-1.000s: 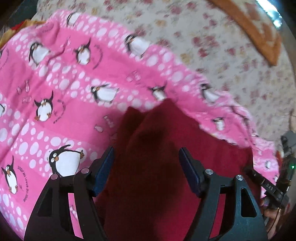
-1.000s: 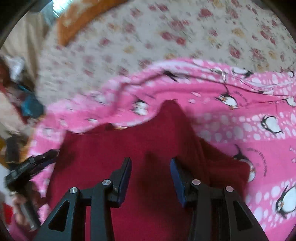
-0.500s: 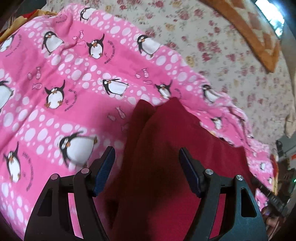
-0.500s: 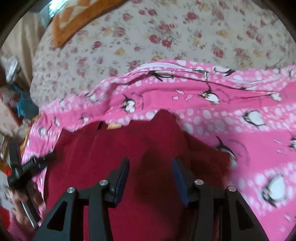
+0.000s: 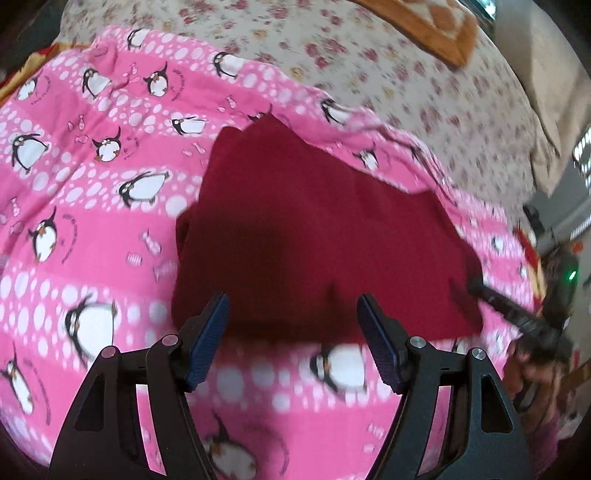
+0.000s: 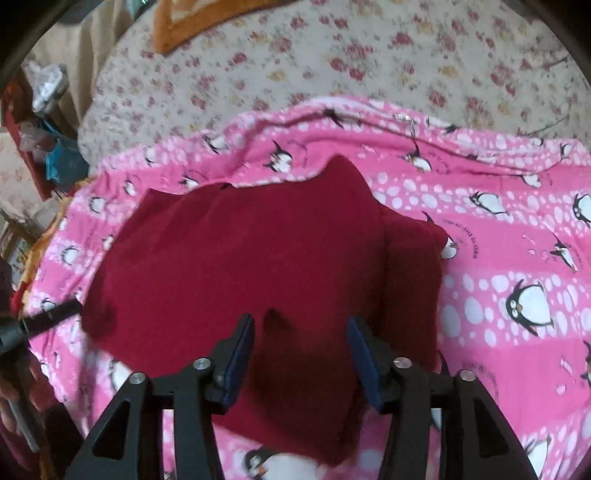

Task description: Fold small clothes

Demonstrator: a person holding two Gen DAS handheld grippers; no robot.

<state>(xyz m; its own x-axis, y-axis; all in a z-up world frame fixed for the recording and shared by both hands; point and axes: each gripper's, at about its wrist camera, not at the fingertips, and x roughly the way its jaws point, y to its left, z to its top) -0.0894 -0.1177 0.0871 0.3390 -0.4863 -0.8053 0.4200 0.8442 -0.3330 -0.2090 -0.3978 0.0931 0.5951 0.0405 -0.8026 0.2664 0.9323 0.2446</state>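
A dark red garment [image 5: 314,221] lies folded on a pink penguin-print blanket [image 5: 92,184]. My left gripper [image 5: 291,299] hovers open over the garment's near edge, and its pads touch no cloth. In the right wrist view the same red garment [image 6: 240,258] spreads out on the blanket [image 6: 498,258]. My right gripper [image 6: 301,319] hangs over its near part with the jaws opening. A small crease of red cloth stands up between the jaws, but the pads do not press on it. The right gripper's black finger [image 5: 517,310] also shows at the garment's right corner.
A cream floral bedsheet [image 5: 369,74] lies beyond the blanket, with an orange patterned cloth [image 5: 424,22] at its far side. Clutter and a blue object [image 6: 62,162] sit off the bed's left edge. The left gripper's finger [image 6: 44,317] shows at the far left.
Both grippers have drawn back toward the near edge and risen, so more of the red garment and blanket shows. The right jaws have spread wider. The left jaws keep their width.
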